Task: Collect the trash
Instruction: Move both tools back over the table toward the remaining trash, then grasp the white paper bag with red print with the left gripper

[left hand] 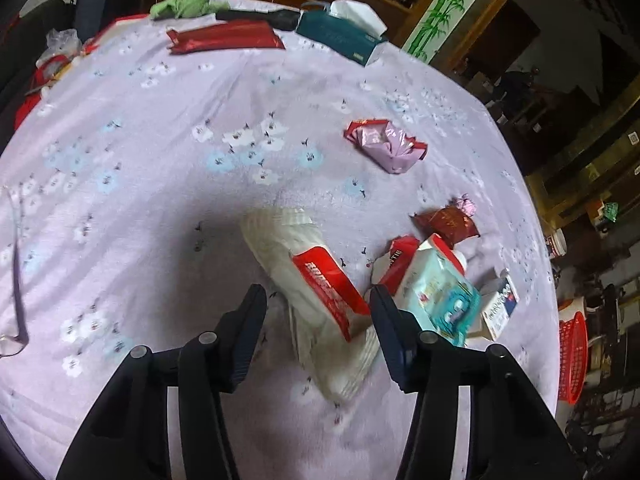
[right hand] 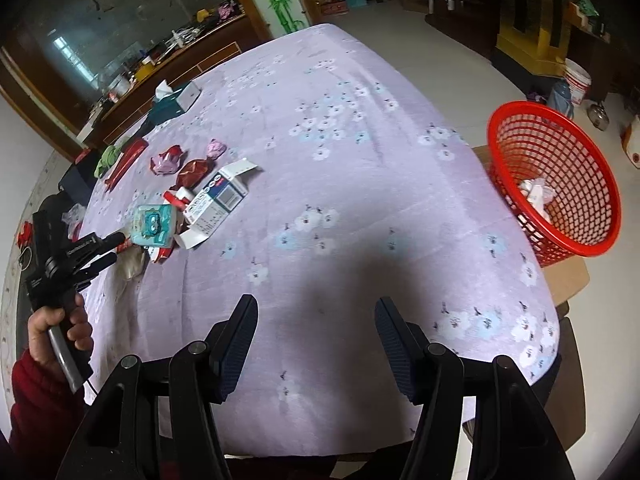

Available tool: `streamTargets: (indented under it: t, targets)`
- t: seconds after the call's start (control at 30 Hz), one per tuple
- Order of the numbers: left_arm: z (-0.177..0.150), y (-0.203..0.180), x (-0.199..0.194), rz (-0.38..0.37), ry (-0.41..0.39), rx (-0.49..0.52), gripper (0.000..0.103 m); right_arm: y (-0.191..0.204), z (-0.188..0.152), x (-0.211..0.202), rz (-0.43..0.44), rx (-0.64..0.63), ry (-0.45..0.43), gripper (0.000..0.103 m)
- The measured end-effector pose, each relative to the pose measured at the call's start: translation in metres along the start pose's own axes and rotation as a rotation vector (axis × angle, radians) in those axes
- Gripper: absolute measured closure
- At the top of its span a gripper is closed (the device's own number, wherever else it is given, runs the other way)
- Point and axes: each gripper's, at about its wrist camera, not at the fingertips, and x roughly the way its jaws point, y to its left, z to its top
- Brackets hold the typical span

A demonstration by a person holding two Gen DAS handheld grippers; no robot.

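Round surface [right hand: 360, 128] under a lilac cloth printed with pale flowers; dark wooden cabinets behind, a bamboo-painted panel by a doorway. Beside the surface's edge, on a lower stand, sits a red mesh basket [right hand: 560, 184] with a few scraps of white paper already in its bottom. So collection has begun, but most of it is left to do.

Still on the cloth: a white tissue pack with a red band [left hand: 316, 288], a teal cartoon pouch [left hand: 440, 300], a blue-and-white carton [right hand: 220, 200] with its flap open, a small red-and-white wrapper [left hand: 400, 260], a dark red foil wrapper [left hand: 448, 222], and a crumpled pink-and-red wrapper [left hand: 384, 148] further off. All lie clustered on one side, well apart from the basket.

Left hand-held gripper [left hand: 318, 300]: jaws spread wide, straddling the tissue pack, nothing pinched yet. My guess is that pack goes next. Right hand-held gripper [right hand: 316, 320]: jaws apart, empty, hovering over bare cloth near the basket side.

Left wrist view alone shows the far edge: a teal tissue box [left hand: 340, 32], a long red packet [left hand: 224, 40], a green cloth [left hand: 180, 6]; the basket shows only as a sliver. Right wrist view alone shows the basket's contents, and the person's hand [right hand: 60, 328] in a red sleeve gripping the other tool's handle.
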Motion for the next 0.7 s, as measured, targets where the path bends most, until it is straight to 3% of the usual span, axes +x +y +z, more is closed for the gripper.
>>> streamTargets:
  t: [0.27, 0.4, 0.7]
  targets:
    - [0.001, -0.002, 0.026, -0.006, 0.004, 0.012, 0.065, 0.004, 0.001, -0.001, 0.0, -0.022, 0.005, 0.038]
    - [0.0, -0.005, 0.019, -0.026, -0.026, 0.047, 0.086, 0.027, 0.008, 0.004, 0.034, -0.086, 0.014, 0.038]
    - [-0.027, 0.011, -0.031, -0.003, -0.094, 0.124, 0.086, 0.112, 0.038, 0.037, 0.132, -0.299, 0.029, 0.038]
